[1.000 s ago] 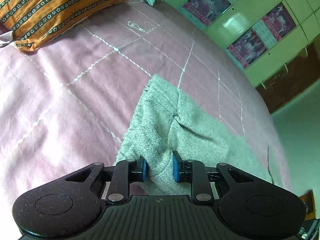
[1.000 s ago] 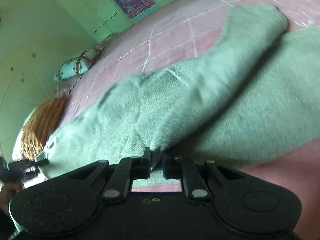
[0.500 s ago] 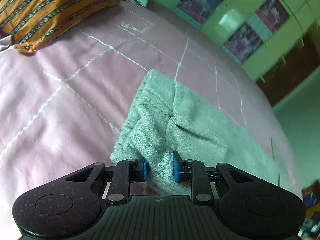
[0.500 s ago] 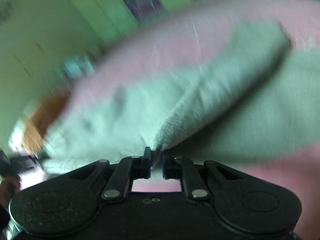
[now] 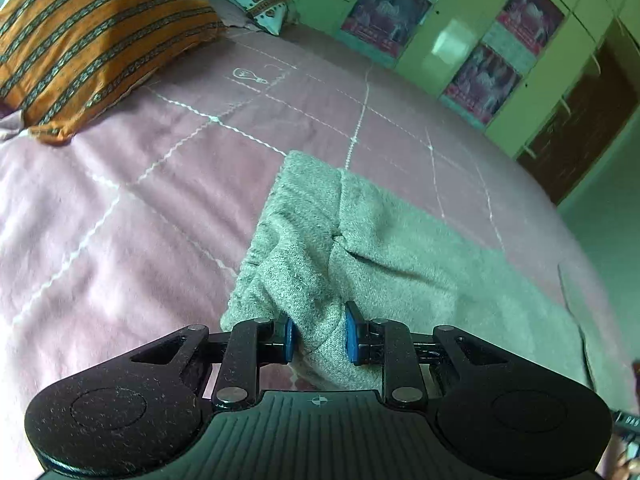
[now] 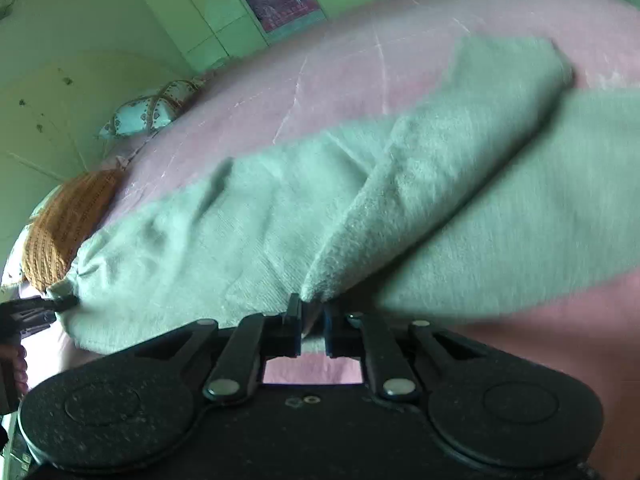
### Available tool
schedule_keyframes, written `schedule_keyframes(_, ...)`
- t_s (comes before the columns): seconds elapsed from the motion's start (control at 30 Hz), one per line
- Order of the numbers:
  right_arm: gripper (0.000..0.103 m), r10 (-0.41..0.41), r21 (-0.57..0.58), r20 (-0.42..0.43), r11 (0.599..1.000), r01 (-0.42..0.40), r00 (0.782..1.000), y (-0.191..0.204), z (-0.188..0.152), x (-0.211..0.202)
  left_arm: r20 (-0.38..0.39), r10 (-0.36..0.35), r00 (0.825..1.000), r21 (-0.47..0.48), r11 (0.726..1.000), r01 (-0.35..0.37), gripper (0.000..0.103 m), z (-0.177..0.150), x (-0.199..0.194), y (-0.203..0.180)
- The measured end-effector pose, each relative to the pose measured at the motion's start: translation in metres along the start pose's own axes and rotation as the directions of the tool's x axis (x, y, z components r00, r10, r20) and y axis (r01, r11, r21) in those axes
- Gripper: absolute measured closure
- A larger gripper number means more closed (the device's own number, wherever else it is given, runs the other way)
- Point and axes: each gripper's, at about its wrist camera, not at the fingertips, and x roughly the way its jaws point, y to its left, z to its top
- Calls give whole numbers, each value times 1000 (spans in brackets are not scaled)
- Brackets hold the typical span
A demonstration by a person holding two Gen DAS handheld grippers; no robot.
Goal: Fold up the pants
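The left tool (image 5: 318, 338) is clenched on a thick bunch of the grey pants (image 5: 384, 248). The right tool (image 6: 312, 330) pinches a thin corner of them. The pants lie across the pink bed (image 5: 120, 220), with an orange pillow (image 5: 92, 40) at its far corner.

Soft daylight w/ a green cast in both views, no hard shadows. Left wrist view sharp; glare patch on the green wardrobe doors (image 5: 452, 40). Right wrist view smeared by motion blur, esp. the grey pants (image 6: 460, 184) toward the right edge. Heavy fisheye bending at edges; the pink bedsheet (image 5: 120, 220) bulges.
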Motion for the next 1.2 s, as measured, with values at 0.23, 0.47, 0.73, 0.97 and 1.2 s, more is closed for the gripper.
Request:
schedule_keyframes(0.23, 101, 7, -8, 1, 1000, -7, 1000, 1, 1, 1, 18, -16, 1000, 27, 1000, 16, 78, 11, 4, -5)
schedule_keyframes(0.47, 101, 54, -44, 121, 998, -49, 991, 10, 2, -20, -30, 7, 1000, 78, 997, -5, 78, 21, 22, -9)
schedule_keyframes(0.73, 100, 12, -8, 15, 1000, -12, 1000, 0, -1, -1, -26, 18, 999, 93, 996, -16, 76, 14, 21, -6)
schedule_keyframes(0.97, 87, 24, 35, 24, 999, -25, 999, -6, 6, -8, 60, 120, 991, 142, 982, -128, 17, 4, -2, -30)
schedule_keyframes(1.2, 83, -26, -35, 144, 999, 32, 989, -6, 15, -53, 211, 253, 944, 222, 928, -298, 0, -24, -58, -90)
